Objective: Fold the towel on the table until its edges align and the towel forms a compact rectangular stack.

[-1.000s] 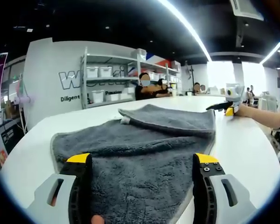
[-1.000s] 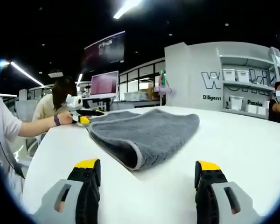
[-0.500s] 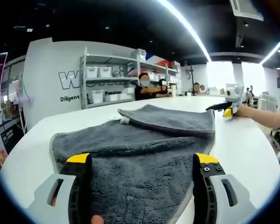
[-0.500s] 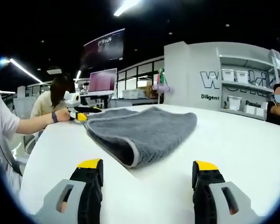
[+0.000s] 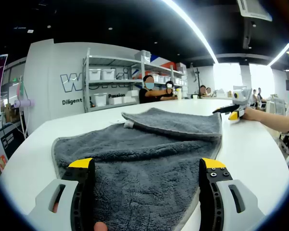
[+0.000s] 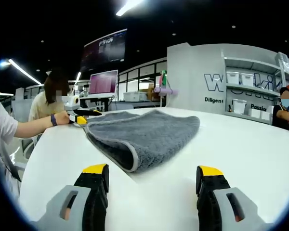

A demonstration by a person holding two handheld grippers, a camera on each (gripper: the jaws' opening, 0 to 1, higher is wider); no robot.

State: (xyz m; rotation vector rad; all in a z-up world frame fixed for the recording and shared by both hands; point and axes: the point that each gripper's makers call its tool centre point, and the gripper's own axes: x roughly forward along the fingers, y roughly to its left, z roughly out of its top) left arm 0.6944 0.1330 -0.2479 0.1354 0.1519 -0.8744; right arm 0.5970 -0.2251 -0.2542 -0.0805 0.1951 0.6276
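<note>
One grey towel (image 5: 139, 154) lies on the white surface (image 5: 250, 144), one far corner folded back over itself. The left gripper (image 5: 147, 171) hovers low at the towel's near edge, its two yellow-tipped jaws spread wide with pile between them, gripping nothing. To the towel's right the right gripper (image 6: 151, 175) sits over bare surface just short of the towel's folded edge, its two jaws also wide and empty. Past the towel, a hand (image 6: 62, 118) holds the other gripper at the towel's far corner.
</note>
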